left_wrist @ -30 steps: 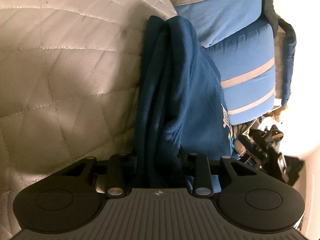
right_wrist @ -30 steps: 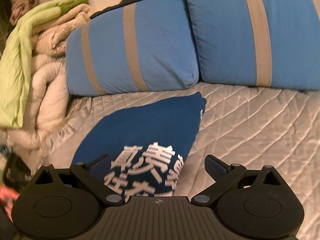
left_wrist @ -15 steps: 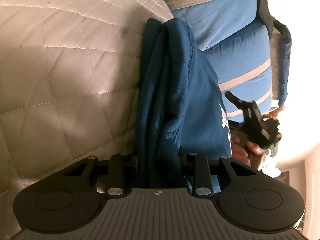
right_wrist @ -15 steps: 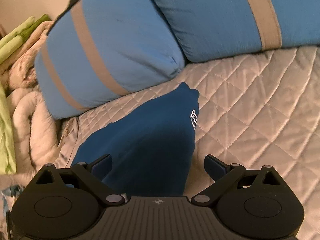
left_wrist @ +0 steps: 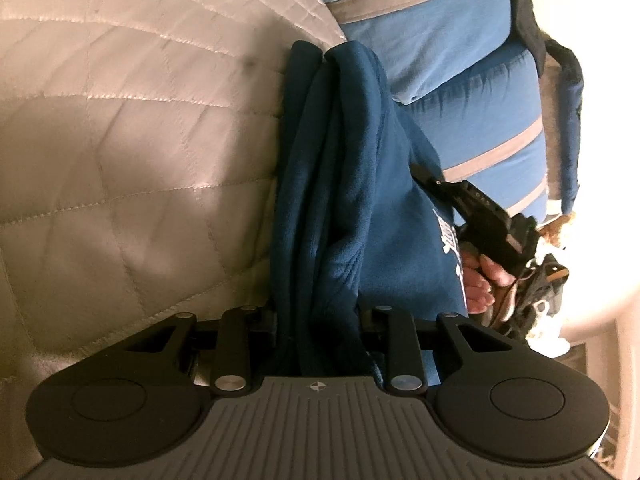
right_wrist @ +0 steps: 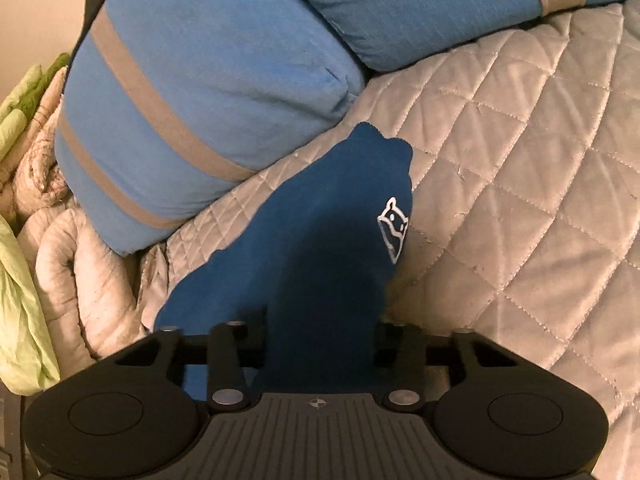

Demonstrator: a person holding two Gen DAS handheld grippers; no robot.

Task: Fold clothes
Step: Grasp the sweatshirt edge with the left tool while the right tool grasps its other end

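Note:
A dark blue shirt [left_wrist: 340,184] with white print lies folded on the quilted bedspread [left_wrist: 132,152]. My left gripper [left_wrist: 318,320] is shut on the thick folded edge of the shirt, its fingertips hidden in the cloth. In the right wrist view the shirt [right_wrist: 320,240] shows a small white logo, and my right gripper [right_wrist: 320,336] is shut on its near edge. The right gripper also shows in the left wrist view [left_wrist: 480,220], held by a hand beside the shirt.
Two blue pillows with grey stripes [right_wrist: 200,100] lie against the head of the bed, just beyond the shirt. A bunched beige quilt [right_wrist: 68,248] and a light green cloth [right_wrist: 20,312] lie at the left. The bedspread [right_wrist: 520,200] stretches to the right.
My right gripper moved in over the shirt's edge and closed on it; it was open before. The left gripper stayed shut on the shirt and hardly moved.

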